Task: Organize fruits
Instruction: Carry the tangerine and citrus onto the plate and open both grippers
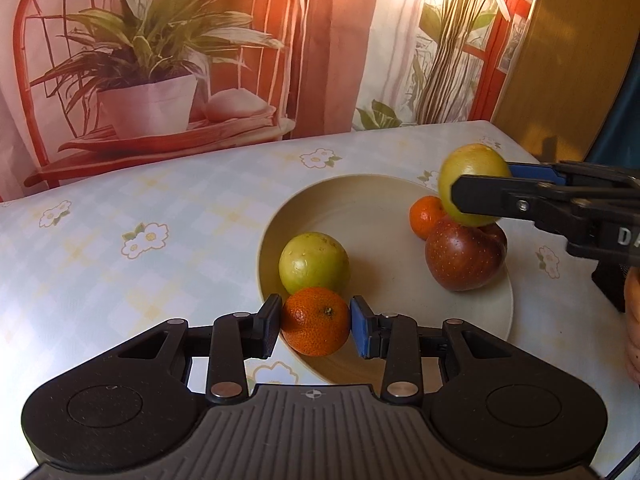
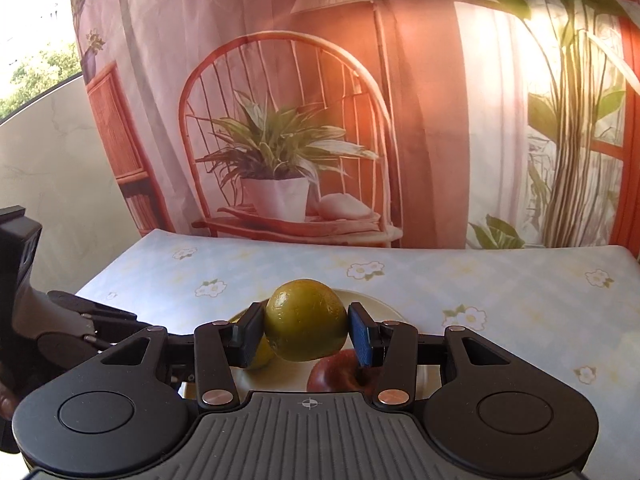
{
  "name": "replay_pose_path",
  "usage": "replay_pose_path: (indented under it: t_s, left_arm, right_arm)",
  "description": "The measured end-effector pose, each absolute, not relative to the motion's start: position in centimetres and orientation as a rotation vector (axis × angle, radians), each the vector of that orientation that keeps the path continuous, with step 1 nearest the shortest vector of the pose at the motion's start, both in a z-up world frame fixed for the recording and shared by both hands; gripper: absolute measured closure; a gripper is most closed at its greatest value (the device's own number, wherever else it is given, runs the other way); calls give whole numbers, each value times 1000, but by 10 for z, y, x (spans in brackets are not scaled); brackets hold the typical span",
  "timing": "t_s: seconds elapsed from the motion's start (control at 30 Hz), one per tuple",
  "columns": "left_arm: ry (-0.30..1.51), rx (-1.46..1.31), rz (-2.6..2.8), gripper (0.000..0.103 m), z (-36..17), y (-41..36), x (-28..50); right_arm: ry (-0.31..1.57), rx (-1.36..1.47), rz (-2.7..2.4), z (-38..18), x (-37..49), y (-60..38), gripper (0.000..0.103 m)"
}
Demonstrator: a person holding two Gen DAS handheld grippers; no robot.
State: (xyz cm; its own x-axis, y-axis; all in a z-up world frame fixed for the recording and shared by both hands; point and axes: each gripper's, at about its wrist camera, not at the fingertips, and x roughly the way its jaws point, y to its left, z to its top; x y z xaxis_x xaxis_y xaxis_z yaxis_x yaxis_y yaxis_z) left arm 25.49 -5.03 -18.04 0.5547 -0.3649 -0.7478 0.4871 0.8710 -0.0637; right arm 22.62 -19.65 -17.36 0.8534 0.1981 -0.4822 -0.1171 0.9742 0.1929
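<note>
A cream plate (image 1: 372, 204) lies on the table. My left gripper (image 1: 316, 326) is shut on an orange tangerine (image 1: 316, 322) at the plate's near left rim, next to a green apple (image 1: 314, 262) lying in the plate. My right gripper (image 2: 306, 332) is shut on a second green apple (image 2: 306, 326) and holds it above a red apple (image 2: 334, 372). In the left wrist view that held apple (image 1: 470, 176) hangs over the red apple (image 1: 464, 258), with a second tangerine (image 1: 426, 216) behind. The plate (image 2: 372, 300) and the other green apple (image 2: 260, 356) show partly in the right wrist view.
The table has a pale checked cloth with white flowers (image 1: 146, 236). A printed backdrop of a chair and potted plant (image 1: 148, 68) hangs behind the table's far edge. A wooden panel (image 1: 568, 60) stands at the far right.
</note>
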Motion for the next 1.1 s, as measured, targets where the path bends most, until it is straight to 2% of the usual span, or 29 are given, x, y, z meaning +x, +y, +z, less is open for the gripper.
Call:
replay_pose_path:
  t_s: [0.3, 0.63, 0.97, 1.1]
  left_arm:
    - [858, 144, -521, 64, -189, -54, 265]
    - [846, 121, -519, 63, -190, -53, 269]
    - [830, 107, -506, 63, -188, -51, 263]
    - [826, 108, -494, 63, -187, -52, 259]
  right_arm:
    - [663, 243, 143, -198, 293, -191, 61]
    - [771, 364, 99, -215, 327, -188, 61]
    - [793, 479, 91, -220, 328, -194, 60]
    - [741, 515, 122, -211, 324, -195, 60]
